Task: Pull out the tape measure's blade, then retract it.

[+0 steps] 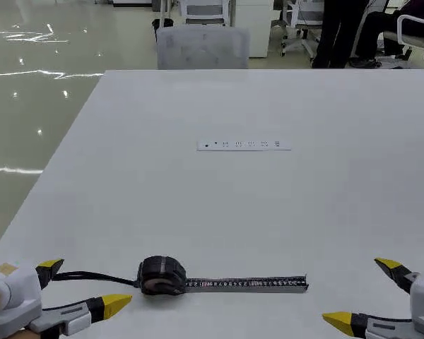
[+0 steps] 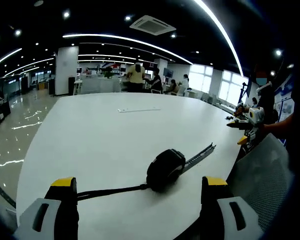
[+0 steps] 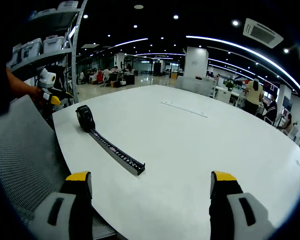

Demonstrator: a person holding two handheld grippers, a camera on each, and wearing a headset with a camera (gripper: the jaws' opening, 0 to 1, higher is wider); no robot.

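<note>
A black tape measure (image 1: 161, 275) lies near the table's front edge, its blade (image 1: 246, 284) pulled out to the right and lying flat, and a black strap (image 1: 92, 277) trailing left. My left gripper (image 1: 85, 286) is open at the front left, the strap running between its yellow tips, the case (image 2: 165, 169) just ahead. My right gripper (image 1: 364, 293) is open at the front right, a short way past the blade's end hook (image 3: 138, 169). In the right gripper view the case (image 3: 85, 117) sits far left. Nothing is held.
A white power strip (image 1: 244, 145) lies flat mid-table. A grey chair back (image 1: 203, 46) stands at the white table's (image 1: 304, 212) far edge, office chairs and a person's legs (image 1: 339, 32) beyond. Shiny floor lies left.
</note>
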